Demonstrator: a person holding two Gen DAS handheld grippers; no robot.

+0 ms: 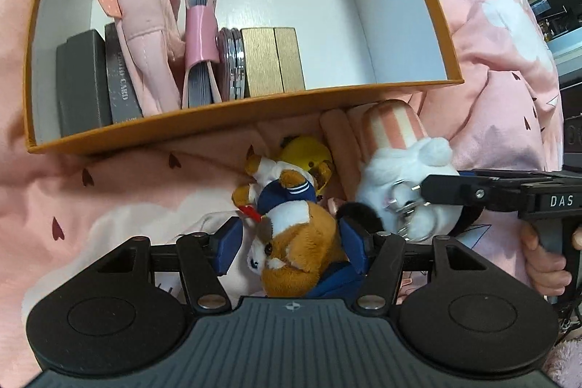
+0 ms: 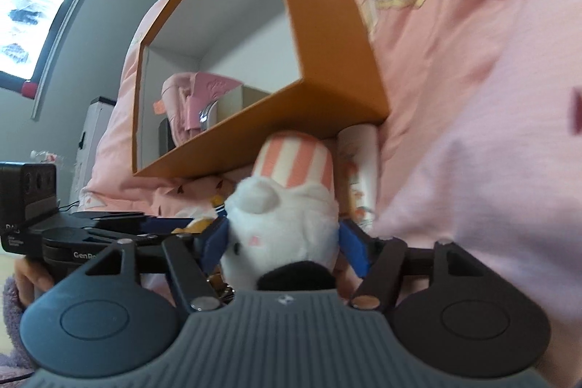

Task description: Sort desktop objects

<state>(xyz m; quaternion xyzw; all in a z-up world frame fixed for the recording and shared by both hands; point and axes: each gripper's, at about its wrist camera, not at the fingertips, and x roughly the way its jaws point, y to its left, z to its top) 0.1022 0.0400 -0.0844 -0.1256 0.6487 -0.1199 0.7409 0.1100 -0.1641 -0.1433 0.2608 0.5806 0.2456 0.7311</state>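
A brown fox plush in a navy sailor suit (image 1: 298,242) lies on the pink bedding, its head between the blue pads of my left gripper (image 1: 293,246). The right pad is against the fur and a small gap shows at the left pad, so it stands open. A white plush with a pink-striped hat and a key ring (image 2: 280,228) sits between the fingers of my right gripper (image 2: 283,246), which is open around it, the fur unsqueezed. Both plushes lie just in front of the orange box (image 1: 232,119).
The box holds a pink pouch (image 1: 145,35), a pink card holder (image 1: 200,35), grey cases (image 1: 83,79), a round compact and a gold box (image 1: 272,60); its right half is bare. A yellow plush (image 1: 305,153) and a pink tube (image 2: 360,170) lie under the box edge. A hand (image 1: 545,260) holds the right tool.
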